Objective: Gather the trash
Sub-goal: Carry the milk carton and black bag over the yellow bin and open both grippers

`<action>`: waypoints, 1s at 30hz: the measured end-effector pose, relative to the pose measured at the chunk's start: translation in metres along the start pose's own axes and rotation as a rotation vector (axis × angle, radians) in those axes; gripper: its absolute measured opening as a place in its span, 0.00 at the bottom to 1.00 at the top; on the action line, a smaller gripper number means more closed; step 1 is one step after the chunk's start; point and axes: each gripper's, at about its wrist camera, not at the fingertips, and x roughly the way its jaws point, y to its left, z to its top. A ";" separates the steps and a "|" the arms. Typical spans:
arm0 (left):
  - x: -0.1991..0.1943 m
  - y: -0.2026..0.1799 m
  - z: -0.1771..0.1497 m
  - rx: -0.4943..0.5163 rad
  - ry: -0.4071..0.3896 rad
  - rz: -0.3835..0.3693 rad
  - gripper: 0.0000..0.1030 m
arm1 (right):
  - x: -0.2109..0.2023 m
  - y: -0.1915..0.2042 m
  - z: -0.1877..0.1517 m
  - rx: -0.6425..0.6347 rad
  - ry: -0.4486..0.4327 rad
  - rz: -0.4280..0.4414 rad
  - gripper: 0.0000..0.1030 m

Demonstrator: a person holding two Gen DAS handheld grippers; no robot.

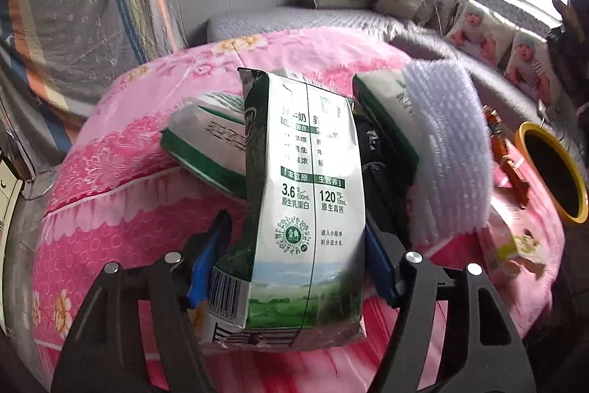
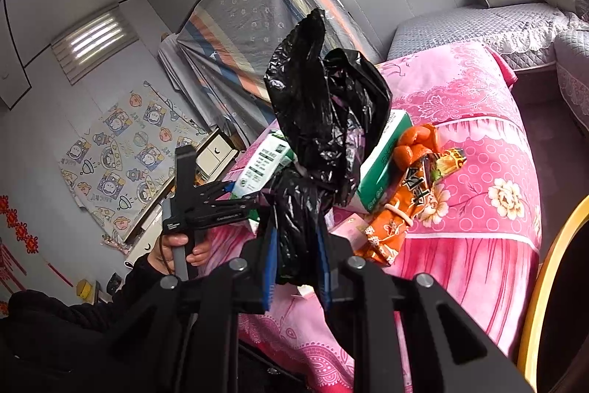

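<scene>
The left tongs (image 1: 294, 267) squeeze a milk carton (image 1: 305, 201) between two blue pads (image 1: 206, 264). The carton is green and white and a bit crushed. It stands up tall in the grip, above the pink flowered cloth (image 1: 121, 209) that covers the desk.

Behind that carton lie two more green and white cartons. One carton (image 1: 206, 142) sits to the left, tipped on its side. The other carton (image 1: 383, 120) sits to the right. A white fuzzy pad (image 1: 449, 142) leans just beside the right one. Far right, a round bin with a yellow rim (image 1: 530, 135) stands with its dark mouth open.

The right tongs (image 2: 296, 267) are closed tight on a black trash bag (image 2: 324, 109). The bag is scrunched at the grip and puffs up above it. Next to the bag, on the pink cloth, lies an orange snack wrapper (image 2: 405, 201) with some orange peel (image 2: 416, 142) at its far end. A small pink box (image 2: 349, 227) lies near the wrapper.

In the right wrist view the left tongs sit at the left of the bag, held by a hand (image 2: 184, 245) in a dark sleeve. A gray sofa (image 2: 478, 24) sits far behind the desk.
</scene>
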 end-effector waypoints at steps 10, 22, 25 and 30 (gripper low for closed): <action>-0.114 0.020 -0.029 -0.133 -0.280 0.018 0.63 | -0.004 0.004 -0.004 0.013 -0.018 -0.018 0.17; -0.144 -0.051 0.009 -0.019 -0.401 -0.144 0.63 | -0.057 -0.013 0.000 0.053 -0.171 -0.136 0.17; -0.133 -0.071 0.021 0.016 -0.397 -0.197 0.63 | -0.076 -0.024 -0.003 0.077 -0.216 -0.182 0.17; -0.109 -0.110 0.045 0.100 -0.381 -0.290 0.63 | -0.103 -0.050 -0.013 0.132 -0.275 -0.310 0.17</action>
